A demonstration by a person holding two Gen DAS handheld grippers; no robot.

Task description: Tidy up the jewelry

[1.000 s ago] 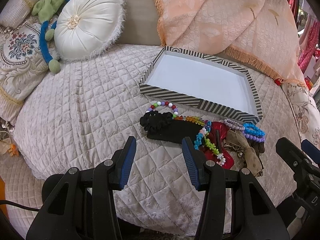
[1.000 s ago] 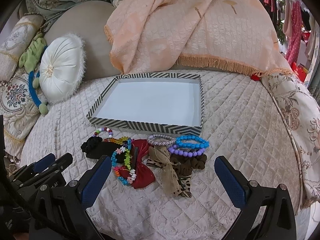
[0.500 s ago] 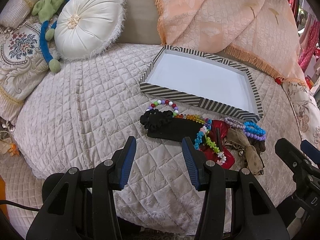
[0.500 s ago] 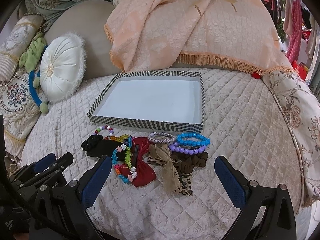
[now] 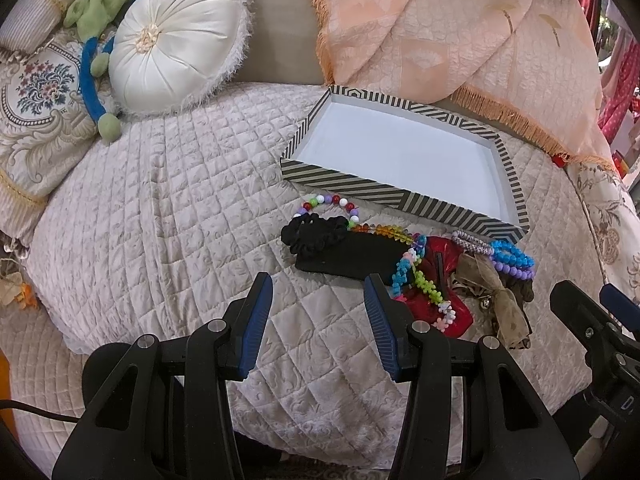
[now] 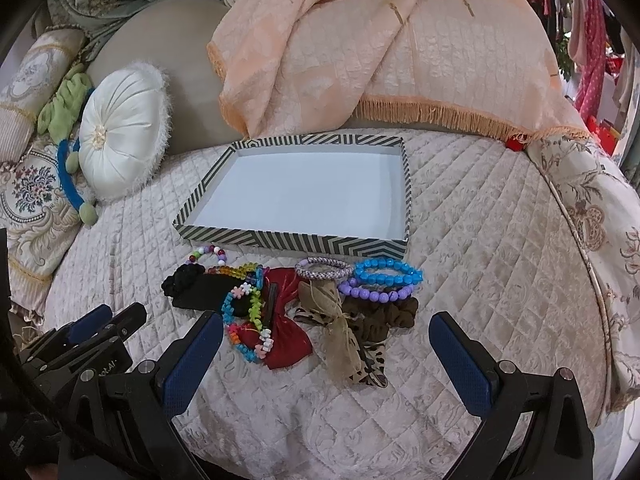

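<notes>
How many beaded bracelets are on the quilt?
6, all in front of the striped tray: multicolour round-bead, amber-rainbow, flower-bead, lilac woven, blue, purple. More may hide under the bows.

A quilted cream bedspread point(image 6: 480, 240) carries everything. Straight ahead of the right jaws, a striped shallow box point(image 6: 296, 240) sits flat, its white inside bare. Between box and jaws lies a cluster: a black scrunchie point(image 6: 182, 280) ahead of the left jaws, a red bow point(image 6: 288, 340) (a flower-bead bracelet point(image 6: 240, 312) draped over it), a tan ribbon bow point(image 6: 336, 320), a brown scrunchie point(image 6: 384, 316), blue beads point(image 6: 384, 274) touching purple beads point(image 6: 368, 294). Far left, a round white cushion point(image 6: 124, 140) rests on the spread.
</notes>
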